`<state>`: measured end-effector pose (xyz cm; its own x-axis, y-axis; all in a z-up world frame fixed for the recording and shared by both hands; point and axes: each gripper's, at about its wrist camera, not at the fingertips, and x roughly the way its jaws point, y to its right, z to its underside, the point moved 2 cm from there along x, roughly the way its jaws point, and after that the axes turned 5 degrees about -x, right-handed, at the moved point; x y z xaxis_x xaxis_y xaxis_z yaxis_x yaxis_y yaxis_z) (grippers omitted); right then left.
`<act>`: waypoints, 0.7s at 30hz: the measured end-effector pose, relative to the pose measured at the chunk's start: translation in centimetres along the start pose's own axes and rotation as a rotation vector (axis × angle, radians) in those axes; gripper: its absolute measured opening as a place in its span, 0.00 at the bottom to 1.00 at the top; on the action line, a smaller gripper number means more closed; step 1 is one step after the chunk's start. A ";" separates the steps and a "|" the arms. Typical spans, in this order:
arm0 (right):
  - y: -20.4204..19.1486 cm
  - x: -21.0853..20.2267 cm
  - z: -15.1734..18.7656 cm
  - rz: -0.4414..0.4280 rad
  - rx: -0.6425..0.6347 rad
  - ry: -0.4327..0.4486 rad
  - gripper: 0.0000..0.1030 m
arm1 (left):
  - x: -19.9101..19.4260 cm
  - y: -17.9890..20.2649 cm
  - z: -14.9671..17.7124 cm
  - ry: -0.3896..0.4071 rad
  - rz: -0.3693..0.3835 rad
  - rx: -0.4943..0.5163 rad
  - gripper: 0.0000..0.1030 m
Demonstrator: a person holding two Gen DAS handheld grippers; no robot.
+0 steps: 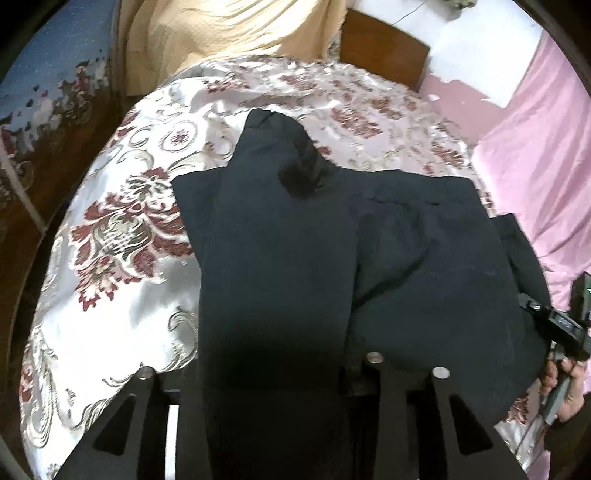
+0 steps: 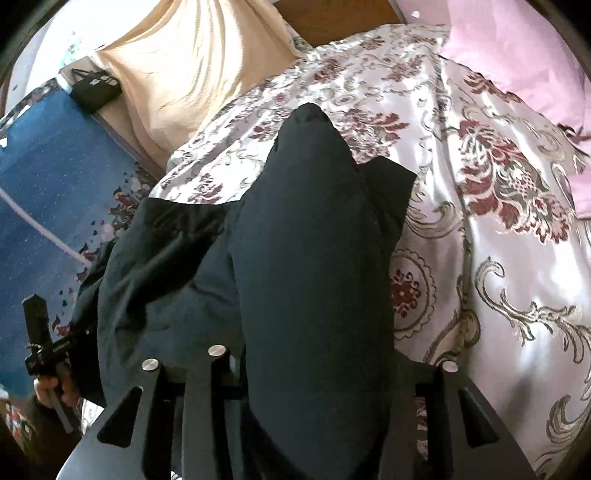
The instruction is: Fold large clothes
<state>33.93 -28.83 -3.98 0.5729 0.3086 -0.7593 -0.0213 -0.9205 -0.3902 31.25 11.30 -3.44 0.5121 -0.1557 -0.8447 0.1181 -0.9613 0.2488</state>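
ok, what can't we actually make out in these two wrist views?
- Left gripper tips: left view, buried under dark garment.
- Right gripper tips: right view, same cloth drapes over them.
- Garment type: both views, bunched folds.
- Black box: right view, too small.

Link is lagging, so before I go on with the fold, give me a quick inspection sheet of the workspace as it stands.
Surface: floral bedspread on a bed, rumpled but lying flat around the work.
Job's things: dark garment spread on the bedspread, one strip lifted toward each camera.
Clutter: cream blanket at the head end; small black device beside the bed.
Grippers: left gripper and right gripper each have the garment's cloth running between their fingers; grip itself hidden.
Cables: thin white line across the blue carpet.
Surroundings: pink sheet, wooden headboard.
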 end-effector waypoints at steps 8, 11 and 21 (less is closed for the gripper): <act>0.8 0.1 0.5 0.063 0.031 -0.006 0.65 | -0.6 -1.0 0.2 0.013 -0.040 -0.103 0.74; 0.7 -0.3 0.8 0.067 0.029 0.006 0.73 | -1.1 -1.3 0.3 0.020 -0.039 -0.137 0.75; -0.1 -1.9 1.4 0.096 0.007 0.049 0.80 | -4.1 -0.5 1.1 0.101 -0.040 -0.132 0.89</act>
<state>31.73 -29.04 -3.23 0.6070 0.2070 -0.7672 -0.0840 -0.9434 -0.3210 28.14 12.20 -0.60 0.5868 -0.0876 -0.8050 0.2478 -0.9270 0.2815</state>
